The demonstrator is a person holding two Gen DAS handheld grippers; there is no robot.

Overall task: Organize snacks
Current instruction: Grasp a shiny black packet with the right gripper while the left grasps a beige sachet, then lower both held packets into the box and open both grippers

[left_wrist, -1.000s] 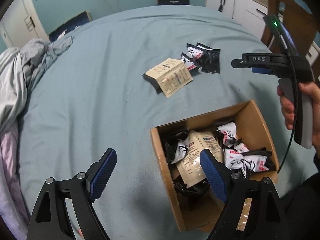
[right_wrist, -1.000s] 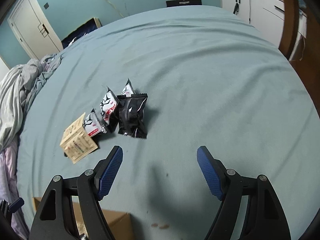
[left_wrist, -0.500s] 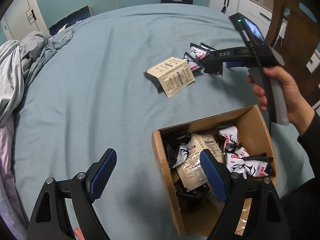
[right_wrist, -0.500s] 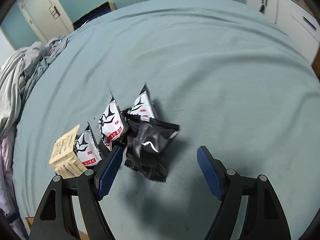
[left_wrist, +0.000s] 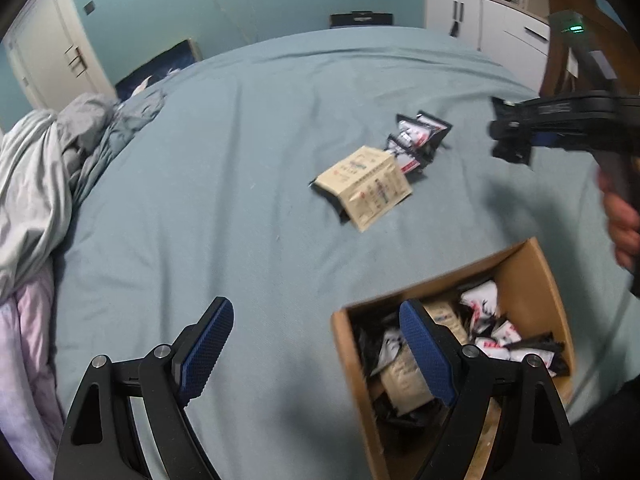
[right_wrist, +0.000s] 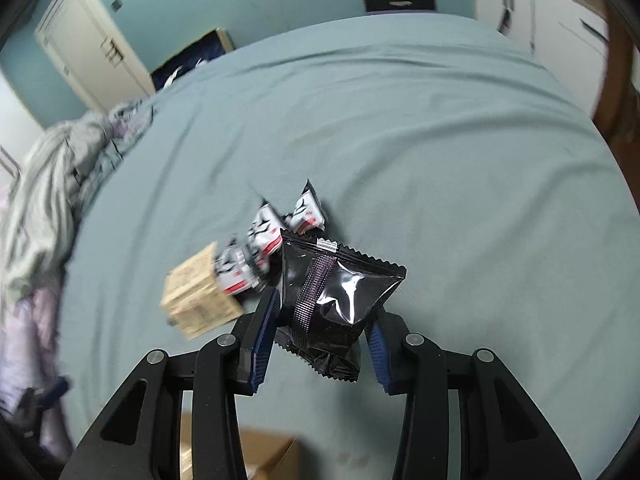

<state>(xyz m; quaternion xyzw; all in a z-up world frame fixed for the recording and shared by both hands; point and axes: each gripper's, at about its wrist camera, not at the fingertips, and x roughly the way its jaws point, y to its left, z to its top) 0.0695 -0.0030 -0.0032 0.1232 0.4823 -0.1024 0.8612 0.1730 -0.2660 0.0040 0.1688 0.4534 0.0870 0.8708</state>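
Note:
My right gripper (right_wrist: 320, 336) is shut on a black snack packet (right_wrist: 336, 292) and holds it above the blue bedsheet. Behind it lie three black-and-white snack packets (right_wrist: 264, 236) and a tan packet (right_wrist: 196, 304). In the left wrist view the same tan packet (left_wrist: 364, 186) and the black-and-white packets (left_wrist: 416, 138) lie mid-bed, and the right gripper's body (left_wrist: 560, 124) is at the right edge. My left gripper (left_wrist: 316, 348) is open and empty beside the cardboard box (left_wrist: 532, 264), which holds several snack packets (left_wrist: 492, 332).
Crumpled grey bedding (left_wrist: 48, 168) lies along the bed's left side. White cabinets (left_wrist: 480, 20) and a wooden chair (left_wrist: 580, 4) stand at the far right. A corner of the box (right_wrist: 264, 456) shows at the bottom of the right wrist view.
My right gripper moved in over the black packet, closed on it and lifted it off the bed. My left gripper stayed open and tilted slightly away from the box.

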